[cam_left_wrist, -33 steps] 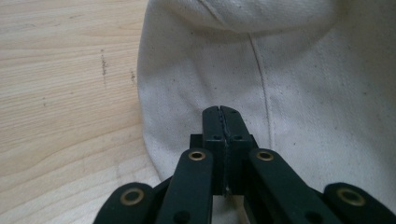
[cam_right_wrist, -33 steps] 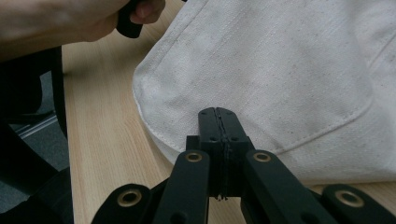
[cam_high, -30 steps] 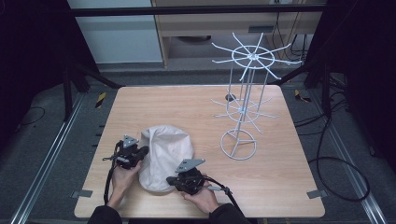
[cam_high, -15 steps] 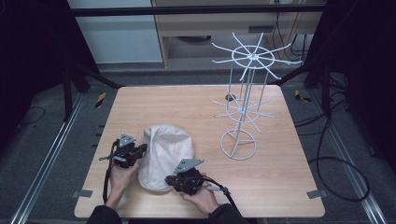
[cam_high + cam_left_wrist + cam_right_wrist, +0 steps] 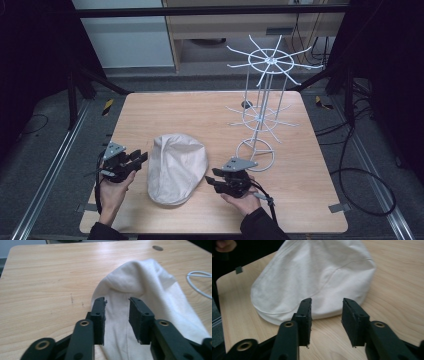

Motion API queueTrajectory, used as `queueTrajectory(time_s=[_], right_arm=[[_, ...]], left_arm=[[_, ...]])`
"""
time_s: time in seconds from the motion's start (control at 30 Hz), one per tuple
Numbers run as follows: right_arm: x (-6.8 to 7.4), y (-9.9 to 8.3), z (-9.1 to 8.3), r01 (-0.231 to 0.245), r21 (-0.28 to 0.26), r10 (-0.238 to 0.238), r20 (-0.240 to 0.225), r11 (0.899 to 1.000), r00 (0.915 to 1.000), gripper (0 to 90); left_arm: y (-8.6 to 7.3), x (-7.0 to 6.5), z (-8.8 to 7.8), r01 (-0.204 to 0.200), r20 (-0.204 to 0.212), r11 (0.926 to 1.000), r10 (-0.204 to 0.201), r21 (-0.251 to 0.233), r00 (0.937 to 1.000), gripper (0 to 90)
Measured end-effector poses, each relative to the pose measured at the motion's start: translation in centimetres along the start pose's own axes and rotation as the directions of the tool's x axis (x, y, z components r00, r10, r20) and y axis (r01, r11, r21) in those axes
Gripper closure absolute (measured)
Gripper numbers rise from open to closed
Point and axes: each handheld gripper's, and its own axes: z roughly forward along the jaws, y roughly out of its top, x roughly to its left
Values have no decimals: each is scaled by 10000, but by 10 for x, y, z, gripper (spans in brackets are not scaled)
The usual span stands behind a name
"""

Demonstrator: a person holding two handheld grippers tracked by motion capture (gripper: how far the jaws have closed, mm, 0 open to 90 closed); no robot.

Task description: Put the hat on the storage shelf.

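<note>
Both sets of jaws have just been opening and hold nothing, left gripper [image 5: 134,159] and right gripper [image 5: 212,178] flanking the white flat cap [image 5: 176,167] lying near-centre on the table [image 5: 200,115]; release looks done, next probably a regrip toward the wire rack [image 5: 262,107].

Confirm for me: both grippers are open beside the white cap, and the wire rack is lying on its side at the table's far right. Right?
Not quite. The wire rack stands upright on its ring base, as the high view shows. The rest holds: the left gripper and right gripper are open beside the white cap.
</note>
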Motion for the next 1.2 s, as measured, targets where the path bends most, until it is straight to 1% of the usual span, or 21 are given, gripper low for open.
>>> queueTrajectory(time_s=[0.03, 0.17, 0.23, 0.33, 0.47, 0.53, 0.67, 0.77, 0.87, 0.9, 0.97, 1.0, 1.03, 1.07, 1.1, 1.13, 1.17, 1.2], right_arm=[[0, 0, 0, 0, 0, 0, 0, 10000, 10000, 562], [-13, -1, -17, -225, -167, 233, 496, 9996, 9985, 512], [-19, -1, -25, -225, -235, 242, 747, 9995, 9969, 487], [-27, -4, -36, -216, -319, 252, 1196, 9993, 9925, 453], [-38, -11, -50, -397, -418, 464, 1735, 9983, 9837, 431], [-44, -16, -58, -408, -433, 490, 2082, 9982, 9769, 418], [-54, -25, -70, -578, -395, 660, 2530, 9975, 9652, 394], [-61, -32, -78, -661, -438, 758, 2843, 9969, 9557, 374], [-67, -38, -86, -787, -477, 898, 3164, 9958, 9444, 355], [-69, -40, -88, -834, -493, 949, 3257, 9953, 9407, 349], [-73, -43, -93, -808, -498, 931, 3458, 9955, 9337, 345], [-78, -46, -98, -881, -559, 1025, 3640, 9945, 9257, 341], [-78, -47, -99, -909, -550, 1048, 3692, 9943, 9234, 339], [-78, -47, -99, -909, -550, 1048, 3692, 9943, 9234, 339], [-81, -49, -102, -902, -512, 1030, 3859, 9946, 9168, 338], [-83, -51, -104, -938, -508, 1062, 3953, 9943, 9124, 336], [-86, -54, -106, -958, -447, 1057, 4187, 9944, 9020, 332], [-86, -54, -106, -958, -447, 1057, 4187, 9944, 9020, 332]], left_arm=[[1, -1, -1, -22, 39, 10000, 22, -51, 10000, 626], [8, -9, -10, -166, 168, 9995, 170, -253, 9997, 567], [11, -13, -15, -241, 257, 9991, 250, -351, 9994, 548], [18, -19, -22, -366, 393, 9988, 379, -335, 9985, 518], [24, -29, -28, -535, 444, 9982, 547, -270, 9975, 470], [27, -36, -29, -696, 367, 9972, 706, -261, 9968, 452], [29, -46, -28, -866, 392, 9962, 867, -66, 9955, 421], [29, -51, -23, -920, 390, 9957, 916, 91, 9950, 407], [30, -52, -17, -934, 352, 9950, 922, 345, 9951, 401], [30, -53, -14, -863, 344, 9955, 850, 392, 9958, 400], [30, -53, -8, -819, 352, 9951, 800, 554, 9962, 398], [31, -54, -2, -838, 287, 9938, 819, 725, 9962, 396], [31, -54, -2, -838, 287, 9938, 819, 725, 9962, 396], [30, -54, 3, -857, 233, 9927, 840, 851, 9962, 396], [30, -54, 7, -838, 229, 9921, 820, 931, 9964, 396], [29, -54, 10, -823, 209, 9913, 806, 1023, 9965, 394], [28, -54, 13, -825, 218, 9904, 805, 1110, 9965, 391], [27, -54, 15, -817, 193, 9898, 800, 1164, 9966, 391]])
